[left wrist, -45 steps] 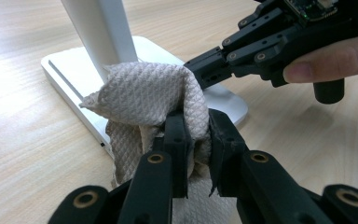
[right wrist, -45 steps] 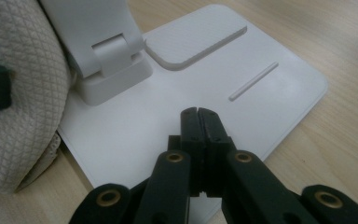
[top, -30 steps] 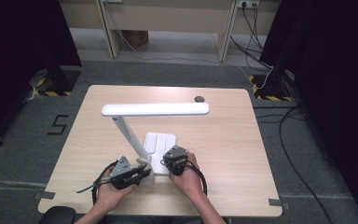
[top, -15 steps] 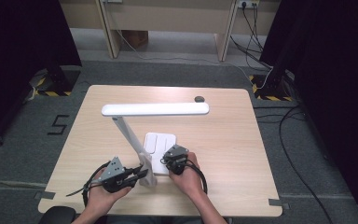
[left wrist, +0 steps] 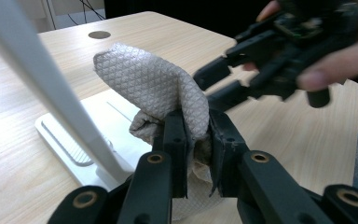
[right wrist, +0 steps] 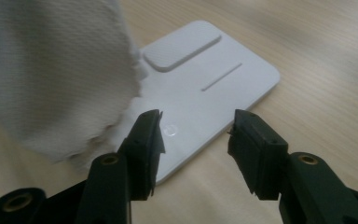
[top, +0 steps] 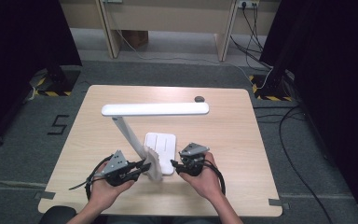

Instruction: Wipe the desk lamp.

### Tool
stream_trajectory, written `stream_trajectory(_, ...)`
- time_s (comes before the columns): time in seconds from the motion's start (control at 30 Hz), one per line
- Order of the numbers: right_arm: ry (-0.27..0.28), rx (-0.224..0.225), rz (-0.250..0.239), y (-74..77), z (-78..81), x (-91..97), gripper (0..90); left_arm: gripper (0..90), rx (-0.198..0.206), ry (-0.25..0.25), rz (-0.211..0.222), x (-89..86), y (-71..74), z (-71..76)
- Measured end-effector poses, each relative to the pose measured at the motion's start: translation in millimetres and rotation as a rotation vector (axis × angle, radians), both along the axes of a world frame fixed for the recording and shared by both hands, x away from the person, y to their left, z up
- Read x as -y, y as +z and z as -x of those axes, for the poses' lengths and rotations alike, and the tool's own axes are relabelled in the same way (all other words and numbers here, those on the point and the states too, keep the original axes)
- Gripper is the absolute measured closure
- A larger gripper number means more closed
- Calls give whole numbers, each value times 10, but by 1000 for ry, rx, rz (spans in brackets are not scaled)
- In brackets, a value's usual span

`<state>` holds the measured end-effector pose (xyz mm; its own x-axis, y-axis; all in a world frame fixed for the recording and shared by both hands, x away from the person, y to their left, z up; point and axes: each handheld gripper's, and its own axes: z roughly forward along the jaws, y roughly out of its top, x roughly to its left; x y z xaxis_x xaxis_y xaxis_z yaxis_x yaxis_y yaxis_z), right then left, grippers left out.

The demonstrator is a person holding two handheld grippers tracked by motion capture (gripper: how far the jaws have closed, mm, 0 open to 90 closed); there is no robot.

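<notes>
Tools, two, hand-held. Left tool (left wrist: 193, 154): jaws pinching a beige waffle-weave cloth (left wrist: 154, 88), bunched and lifted off the tabletop (top: 242, 140), hanging just beside the slanted stem of a white desk lamp (top: 154, 109). Right tool (right wrist: 196, 135): jaws spread, having just been opening, with nothing between them; it pointed at the lamp's flat white base (right wrist: 214, 79), near the cloth but apart from it.

Step in hand, as judged: the cloth had passed wholly to the left tool, and the right had let go, so the wiping of the lamp appeared about to begin or resume. Next move would call for the left tool to carry the cloth against the stem or down onto the base, keeping its pinch firm so the bunch did not slip; the right tool might need to steady the base, which looked light and liable to slide.

Views compared. High view: whole layout, with lamp head lying level above the tabletop, base near the front edge between both hands, a small dark round object (top: 199, 98) at the far edge. Left gripper view: the pinch itself, fabric squeezed between the pads, and the right tool (left wrist: 279, 51) held close opposite. Right gripper view: raised pad and groove on the base, the cloth's frayed lower edge (right wrist: 98, 135) hanging over it.
</notes>
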<state>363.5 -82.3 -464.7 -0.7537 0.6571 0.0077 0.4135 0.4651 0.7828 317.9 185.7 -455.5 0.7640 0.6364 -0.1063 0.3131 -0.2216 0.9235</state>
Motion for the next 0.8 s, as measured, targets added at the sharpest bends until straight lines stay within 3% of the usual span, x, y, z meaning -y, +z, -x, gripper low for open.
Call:
stream_trajectory(0.23,95,16,-48,12,317,-144,424,788,12,-8,-4,84,61,-44)
stream_trajectory(0.4,126,54,-31,-11,371,-313,399,788,30,-19,1,129,112,-54)
stream_trajectory(0.57,115,88,5,-43,348,-406,397,787,44,-21,16,168,157,-51)
stream_trajectory(0.67,104,97,12,-76,331,-414,444,788,50,-24,21,174,181,-41)
stream_trajectory(0.8,85,105,17,-92,321,-386,601,788,58,-29,24,170,206,-15)
